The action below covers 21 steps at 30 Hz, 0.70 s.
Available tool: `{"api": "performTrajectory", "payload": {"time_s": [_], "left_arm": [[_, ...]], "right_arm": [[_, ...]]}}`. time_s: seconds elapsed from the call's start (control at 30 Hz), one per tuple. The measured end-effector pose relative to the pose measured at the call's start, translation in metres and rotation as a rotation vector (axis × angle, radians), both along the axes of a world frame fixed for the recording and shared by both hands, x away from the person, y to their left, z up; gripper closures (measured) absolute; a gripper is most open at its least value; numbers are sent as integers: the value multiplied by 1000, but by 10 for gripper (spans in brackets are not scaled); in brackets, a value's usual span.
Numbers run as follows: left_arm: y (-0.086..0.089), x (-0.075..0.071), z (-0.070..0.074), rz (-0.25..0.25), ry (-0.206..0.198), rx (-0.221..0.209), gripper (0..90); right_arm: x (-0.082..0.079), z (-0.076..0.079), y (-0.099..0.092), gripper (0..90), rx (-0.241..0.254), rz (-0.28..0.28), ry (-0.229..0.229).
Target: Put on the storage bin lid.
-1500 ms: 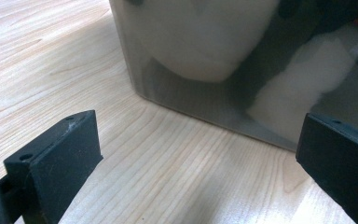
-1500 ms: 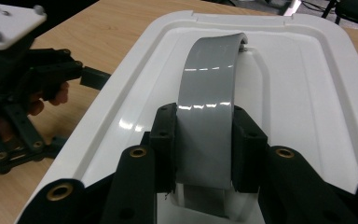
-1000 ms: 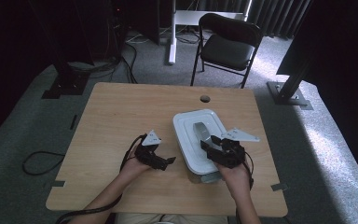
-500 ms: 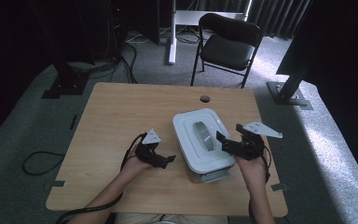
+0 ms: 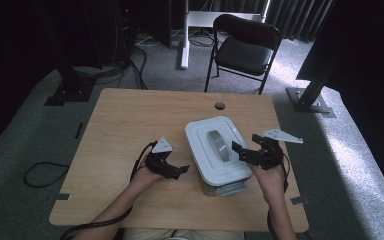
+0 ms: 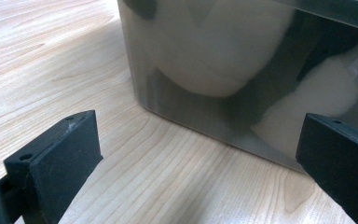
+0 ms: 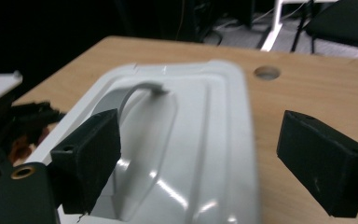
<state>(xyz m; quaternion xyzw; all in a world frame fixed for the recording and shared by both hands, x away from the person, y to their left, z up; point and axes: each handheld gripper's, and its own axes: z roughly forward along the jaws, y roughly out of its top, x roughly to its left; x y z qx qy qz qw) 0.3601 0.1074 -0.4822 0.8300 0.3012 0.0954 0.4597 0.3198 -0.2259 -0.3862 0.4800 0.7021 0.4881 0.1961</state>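
On the left, the left claw rests on the desk with its jaws spread and empty, aimed at the near left wall of the storage box. In the left gripper view that smoky, see-through wall sits just beyond the jaw tips, not touched.

The box stands right of the desk's middle, its white lid on, a grey handle lying in the lid's recess.

On the right, the right claw hovers at the lid's right edge; its jaws have just been opening and now stand wide, with nothing pinched between them.

Risks, as I judge them: with neither claw gripping, a push from the left claw could slide the box toward the desk's right edge. The right claw's left jaw sits close over the lid, so a careless closing could catch the rim rather than the handle and tip or pop the lid. The glossy plastic may also slip between the pads.

No brand, label or writing can be read anywhere.
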Motion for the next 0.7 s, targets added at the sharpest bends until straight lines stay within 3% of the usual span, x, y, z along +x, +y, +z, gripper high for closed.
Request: {"api": "performTrajectory", "payload": {"time_s": [0.1, 0.17, 0.23, 0.3, 0.53, 0.57, 0.6, 0.7], "left_arm": [[-1, -1, 0, -1, -4, 2, 6], [-1, -2, 1, -1, 4, 7, 6], [-1, -2, 2, 0, 10, 5, 5], [1, -4, 9, -3, 14, -13, 6], [3, 1, 23, 55, -11, 7, 6], [4, 5, 21, 79, -9, 17, 6], [4, 6, 19, 85, -7, 15, 6], [3, 8, 15, 92, 5, 11, 6]], "right_arm": [[1, -3, 10, 134, -26, 37, 28], [1, -4, 21, 142, -74, 65, 32], [1, -4, 24, 142, -84, 76, 34], [-2, -1, 20, 141, -59, 91, 39], [-3, 9, -7, 128, -78, -35, -45], [6, 4, -19, 119, -101, -104, -52], [11, 0, -25, 119, -104, -133, -40], [20, -7, -35, 119, -103, -173, -38]]}}
